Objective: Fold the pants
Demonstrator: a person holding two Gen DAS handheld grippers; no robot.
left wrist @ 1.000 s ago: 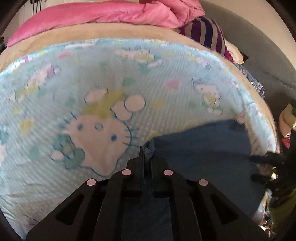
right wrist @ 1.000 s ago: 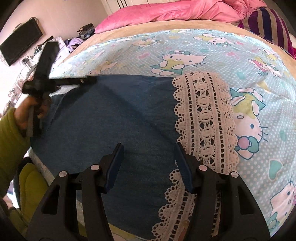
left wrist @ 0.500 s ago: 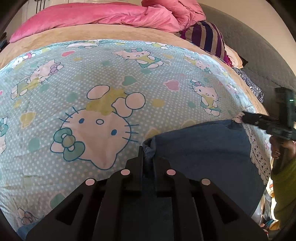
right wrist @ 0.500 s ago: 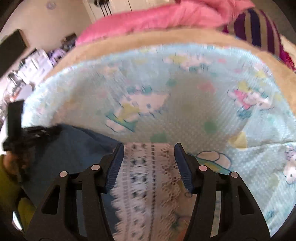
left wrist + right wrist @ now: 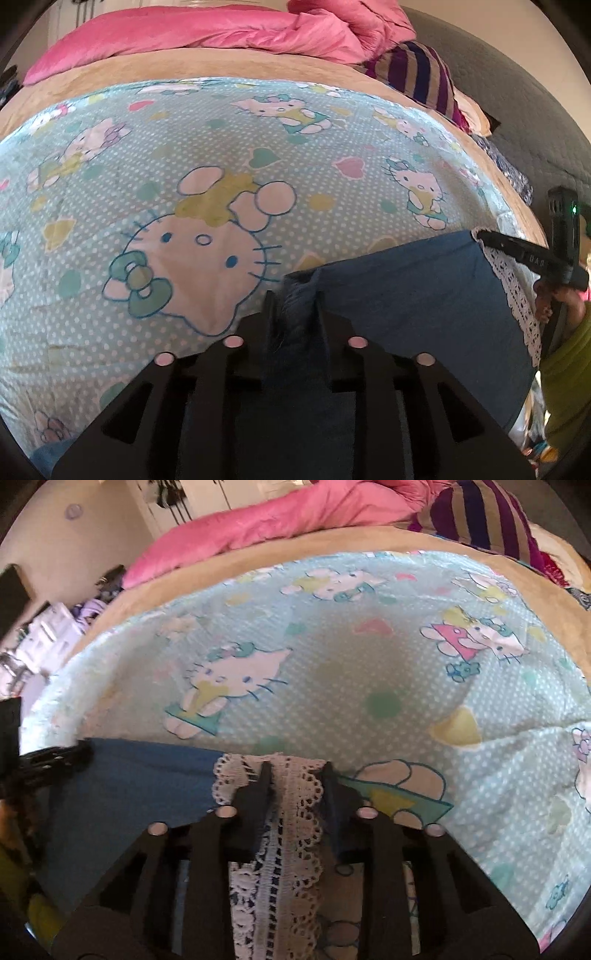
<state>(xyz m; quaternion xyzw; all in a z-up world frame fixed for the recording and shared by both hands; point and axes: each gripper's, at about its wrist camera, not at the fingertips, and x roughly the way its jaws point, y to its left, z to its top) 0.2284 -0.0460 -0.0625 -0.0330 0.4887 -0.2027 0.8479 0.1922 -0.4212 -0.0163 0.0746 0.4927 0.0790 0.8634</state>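
Observation:
The blue denim pants [image 5: 406, 295] with a white lace side strip [image 5: 284, 834] lie folded at the near edge of the bed. My left gripper [image 5: 293, 299] stands with its jaws a little apart around the frayed denim corner, which lies loose between them. My right gripper [image 5: 295, 771] is at the lace strip's far end, jaws narrowed around it but with gaps showing at each side. In the left wrist view the right gripper [image 5: 517, 251] shows at the pants' right corner; in the right wrist view the left gripper [image 5: 55, 757] shows at the left corner.
The bed is covered by a light blue Hello Kitty blanket [image 5: 221, 166]. A pink duvet [image 5: 221, 33] and a striped pillow [image 5: 417, 74] lie at the head. Clutter [image 5: 48, 635] stands beside the bed on the left.
The left gripper's jaws have parted from shut around the denim corner. The right gripper moved forward to the lace strip's far end and its jaws narrowed.

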